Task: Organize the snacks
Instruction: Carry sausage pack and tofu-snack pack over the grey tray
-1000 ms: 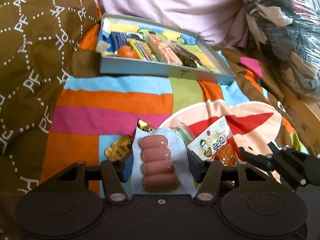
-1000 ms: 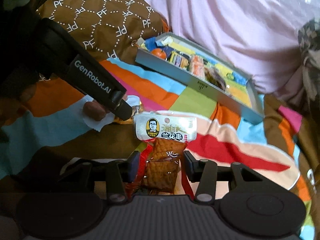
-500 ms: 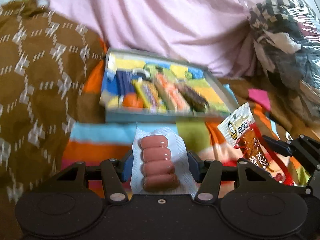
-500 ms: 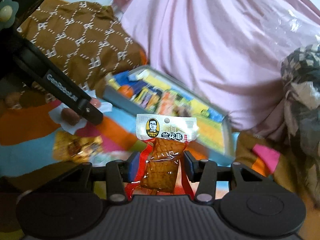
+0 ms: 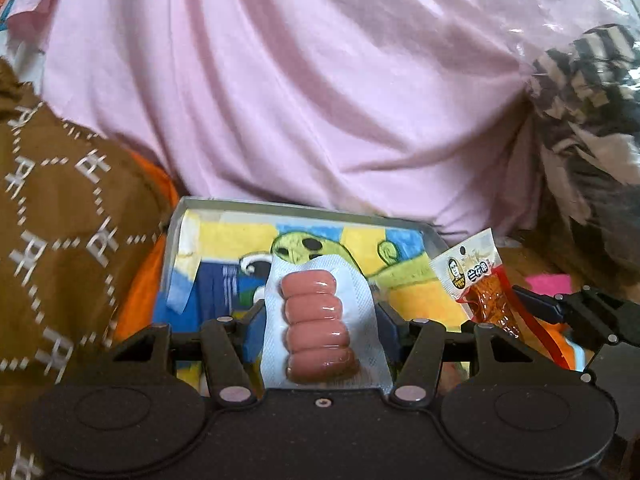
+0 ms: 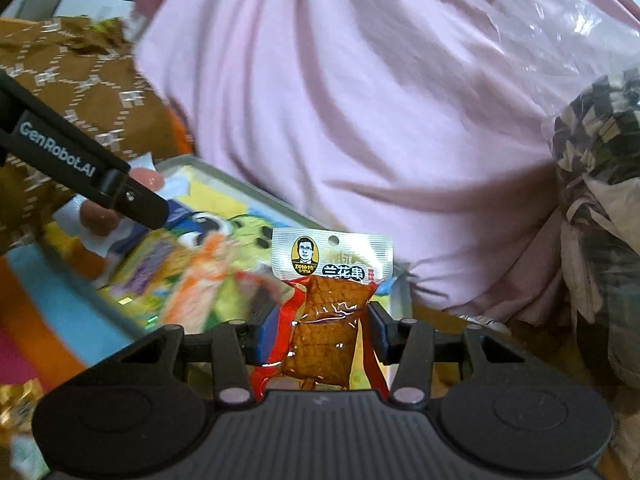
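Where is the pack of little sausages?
In the left wrist view, the sausage pack sits clamped in the left gripper, over the grey tray.

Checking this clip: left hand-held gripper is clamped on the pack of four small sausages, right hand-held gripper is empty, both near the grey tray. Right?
Not quite. The right hand-held gripper is not empty: the right wrist view shows it shut on a brown dried tofu snack packet. The rest holds: the left hand-held gripper grips the sausage pack, both close to the grey tray.

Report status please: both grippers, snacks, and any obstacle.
Left gripper shut on sausage pack. Right gripper shut on tofu packet. Both over tray. Nothing blocking.
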{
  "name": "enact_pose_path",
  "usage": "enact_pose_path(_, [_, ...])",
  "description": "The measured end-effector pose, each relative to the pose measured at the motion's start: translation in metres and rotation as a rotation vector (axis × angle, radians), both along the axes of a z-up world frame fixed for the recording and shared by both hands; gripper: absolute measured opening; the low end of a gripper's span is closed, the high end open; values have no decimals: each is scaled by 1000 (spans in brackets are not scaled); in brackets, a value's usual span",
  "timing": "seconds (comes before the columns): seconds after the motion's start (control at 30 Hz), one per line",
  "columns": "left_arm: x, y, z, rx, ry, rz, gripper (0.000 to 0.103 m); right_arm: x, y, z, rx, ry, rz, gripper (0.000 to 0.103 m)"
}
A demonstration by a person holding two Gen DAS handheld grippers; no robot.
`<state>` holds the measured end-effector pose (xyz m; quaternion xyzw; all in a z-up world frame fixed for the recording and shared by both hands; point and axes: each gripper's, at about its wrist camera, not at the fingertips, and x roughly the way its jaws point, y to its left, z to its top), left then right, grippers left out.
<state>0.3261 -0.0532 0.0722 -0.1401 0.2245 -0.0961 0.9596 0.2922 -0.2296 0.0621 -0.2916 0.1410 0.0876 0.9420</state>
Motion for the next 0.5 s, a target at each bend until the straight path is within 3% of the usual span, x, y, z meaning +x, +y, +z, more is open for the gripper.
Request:
enact_pose_path(0.27, [46,-13,-14,35,61,26,58,43,-18,-3,73,51,-65,51])
enact_pose_path(0.5, [57,-18,-25,60,72,55,58,59,-25,-20,80,90,-97,52])
